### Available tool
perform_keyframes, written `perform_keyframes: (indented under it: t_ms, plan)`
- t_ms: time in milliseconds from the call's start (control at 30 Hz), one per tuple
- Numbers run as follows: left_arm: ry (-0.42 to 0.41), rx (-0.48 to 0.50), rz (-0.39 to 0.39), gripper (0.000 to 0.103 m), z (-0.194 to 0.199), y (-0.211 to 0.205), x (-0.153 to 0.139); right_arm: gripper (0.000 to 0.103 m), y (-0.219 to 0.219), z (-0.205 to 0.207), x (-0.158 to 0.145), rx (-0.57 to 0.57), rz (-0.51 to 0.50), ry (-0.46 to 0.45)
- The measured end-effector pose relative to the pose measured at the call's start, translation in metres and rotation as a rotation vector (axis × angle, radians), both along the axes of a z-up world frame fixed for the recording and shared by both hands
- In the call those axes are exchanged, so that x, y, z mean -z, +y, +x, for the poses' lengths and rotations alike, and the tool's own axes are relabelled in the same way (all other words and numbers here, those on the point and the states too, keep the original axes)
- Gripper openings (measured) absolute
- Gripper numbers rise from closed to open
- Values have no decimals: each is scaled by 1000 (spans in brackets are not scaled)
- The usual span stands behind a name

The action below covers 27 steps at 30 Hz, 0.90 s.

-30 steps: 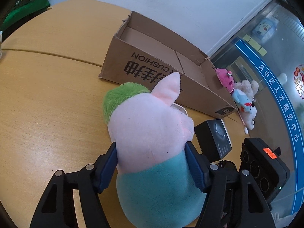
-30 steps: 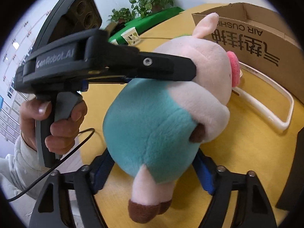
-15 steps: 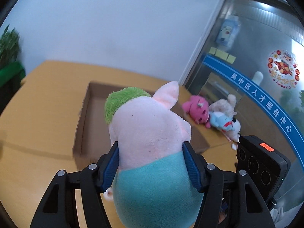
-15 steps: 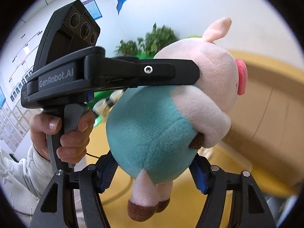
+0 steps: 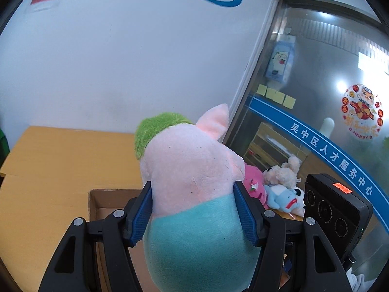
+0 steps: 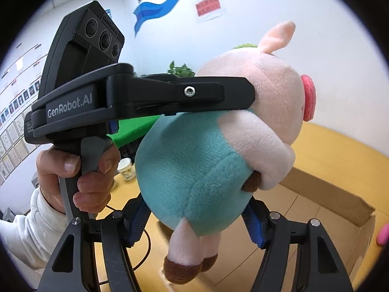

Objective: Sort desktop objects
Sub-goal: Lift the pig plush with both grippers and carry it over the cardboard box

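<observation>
A plush pig (image 5: 194, 194) with a pink head, green tuft and teal body is held high in the air by both grippers. My left gripper (image 5: 194, 209) is shut on its neck and upper body; it also shows side-on in the right wrist view (image 6: 243, 97). My right gripper (image 6: 197, 221) is shut on the pig's teal lower body (image 6: 194, 170), its brown-hoofed legs hanging down. An open cardboard box (image 5: 97, 204) lies on the wooden table below the pig; it shows in the right wrist view (image 6: 323, 194) too.
Several plush toys, pink (image 5: 255, 187), blue (image 5: 284, 199) and beige (image 5: 284, 175), lie beyond the box on the right. A paper cup (image 6: 126, 169) and green plants (image 6: 180, 69) stand at the far side of the table (image 5: 48, 160). A glass partition (image 5: 316, 121) lies to the right.
Both grippers have lifted the pig from near table level up and over the open box. The box now lies lower in both views.
</observation>
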State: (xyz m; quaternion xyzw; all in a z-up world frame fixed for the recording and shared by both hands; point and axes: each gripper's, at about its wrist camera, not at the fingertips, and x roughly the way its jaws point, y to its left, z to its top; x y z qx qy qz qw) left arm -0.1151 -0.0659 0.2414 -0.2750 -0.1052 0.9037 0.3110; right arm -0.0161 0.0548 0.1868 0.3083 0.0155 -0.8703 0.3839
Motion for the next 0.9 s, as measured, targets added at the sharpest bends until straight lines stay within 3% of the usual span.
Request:
perform_keyframes:
  t_ms: [133, 300, 400, 533, 700, 900]
  plan:
    - [-104, -2, -3, 61, -61, -8, 40, 68, -11, -62, 28, 13, -5, -86]
    - [-275, -9, 18, 61, -124, -25, 117, 68, -32, -130, 89, 10, -6, -213]
    - [-378, -28, 3, 61, -144, -35, 167, 68, -47, -160, 130, 0, 4, -302]
    - [-464, -57, -53, 61, -159, -42, 207, 68, -64, -187, 175, -16, -4, -390]
    - [-521, -94, -119, 63, -156, -47, 214, 68, -89, -201, 200, -45, 4, -417]
    - [-423, -98, -99, 64, -129, -53, 172, 68, -114, -225, 206, -23, 8, -429]
